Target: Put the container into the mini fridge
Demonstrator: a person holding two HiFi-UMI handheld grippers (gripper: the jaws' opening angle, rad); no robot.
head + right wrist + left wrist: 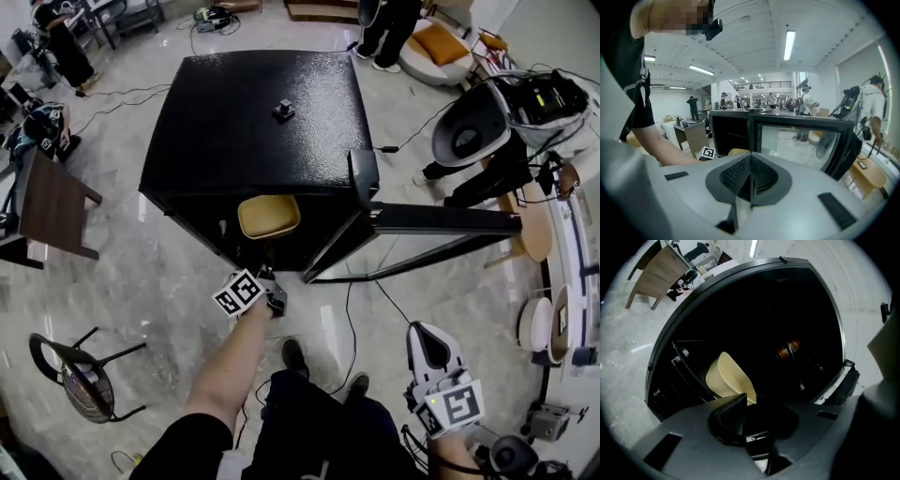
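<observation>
While left tongs (270,279) pinch the container (268,216) at the mouth of the mini fridge (253,112), twelve o'clock, and right tongs (428,339) hang shut and empty, it likely needs pushing in, then releasing.

The mini fridge (246,122) stands open toward the person. Its door (441,220) is swung out to the right and walls off that side. The container (268,216) sits in the mouth of the opening, against a wire rack (683,361) on the left. To its right the inside is dark and free, apart from a red item (788,348) deep at the back. A cable (350,314) trails across the floor (169,281) in front.
</observation>
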